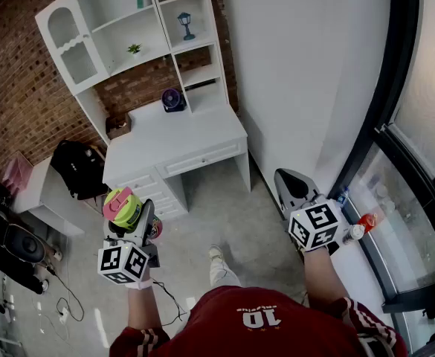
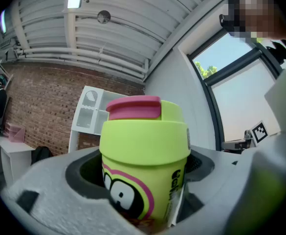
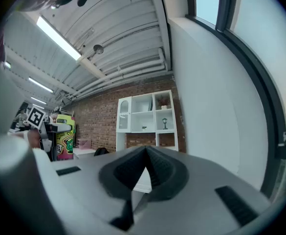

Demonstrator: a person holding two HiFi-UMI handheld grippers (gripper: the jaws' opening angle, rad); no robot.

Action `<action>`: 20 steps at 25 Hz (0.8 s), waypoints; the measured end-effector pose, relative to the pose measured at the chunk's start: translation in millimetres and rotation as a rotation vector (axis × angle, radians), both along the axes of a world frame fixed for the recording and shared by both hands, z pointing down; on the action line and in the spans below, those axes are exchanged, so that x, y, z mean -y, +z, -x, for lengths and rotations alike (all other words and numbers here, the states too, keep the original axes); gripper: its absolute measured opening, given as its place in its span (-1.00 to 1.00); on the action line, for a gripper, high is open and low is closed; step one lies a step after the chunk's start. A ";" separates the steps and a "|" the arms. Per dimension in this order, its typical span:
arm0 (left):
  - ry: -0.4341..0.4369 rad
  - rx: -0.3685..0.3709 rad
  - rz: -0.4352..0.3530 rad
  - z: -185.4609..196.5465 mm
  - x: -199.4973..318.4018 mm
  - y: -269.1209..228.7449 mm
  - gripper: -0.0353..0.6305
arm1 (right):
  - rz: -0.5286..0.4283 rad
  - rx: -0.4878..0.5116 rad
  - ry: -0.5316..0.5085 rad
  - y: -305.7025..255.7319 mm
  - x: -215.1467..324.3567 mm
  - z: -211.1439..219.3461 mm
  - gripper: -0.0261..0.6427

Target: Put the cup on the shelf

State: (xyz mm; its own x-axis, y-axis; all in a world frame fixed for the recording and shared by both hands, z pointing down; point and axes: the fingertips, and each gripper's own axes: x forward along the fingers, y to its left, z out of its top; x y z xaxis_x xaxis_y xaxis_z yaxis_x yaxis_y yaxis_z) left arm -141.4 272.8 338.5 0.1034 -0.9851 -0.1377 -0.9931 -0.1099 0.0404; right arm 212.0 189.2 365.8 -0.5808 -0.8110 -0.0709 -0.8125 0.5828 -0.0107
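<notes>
The left gripper (image 1: pixel 133 229) has its wide-spread jaws clamped on the lime-green cup (image 2: pixel 145 155), which stands upright with its pink lid on, at seven o'clock in the head view. The right gripper (image 3: pixel 144 150), at four o'clock, has its jaws pressed together on nothing. The white shelf unit (image 1: pixel 139 28) rises at eleven o'clock above a white desk (image 1: pixel 195 136), well apart from the cup. A small plant (image 1: pixel 134 49) and a lantern (image 1: pixel 185 24) occupy separate compartments. A purple fan (image 1: pixel 173 99) and a brown box (image 1: pixel 118 126) sit on the desk. A black object (image 1: pixel 79 168) lies beside it at nine o'clock.

Number 10 on red shirt (image 1: pixel 256 327); cup (image 2: pixel 145 155) print unreadable.
</notes>
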 end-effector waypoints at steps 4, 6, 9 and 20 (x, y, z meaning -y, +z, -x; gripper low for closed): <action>0.011 -0.015 0.012 -1.3 -0.5 2.7 0.39 | 0.006 0.005 -0.002 5.9 -4.9 5.0 -0.92; 0.014 -0.007 0.014 -3.4 0.1 2.8 0.39 | 0.002 0.014 0.003 5.5 -6.1 4.4 -0.92; 0.014 0.005 0.010 -5.9 0.5 3.1 0.39 | 0.000 0.015 0.009 7.7 -5.9 4.0 -0.92; 0.042 -0.013 0.006 -9.0 7.4 3.9 0.38 | -0.005 0.038 -0.046 4.2 -9.3 15.4 -0.91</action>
State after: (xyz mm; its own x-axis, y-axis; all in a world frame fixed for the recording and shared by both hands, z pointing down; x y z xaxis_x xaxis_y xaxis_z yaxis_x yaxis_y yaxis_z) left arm -132.3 265.4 342.5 0.1433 -0.9807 -0.1329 -0.9870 -0.1515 0.0542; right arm 196.6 198.5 370.0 -0.6139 -0.7833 -0.0977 -0.7841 0.6194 -0.0383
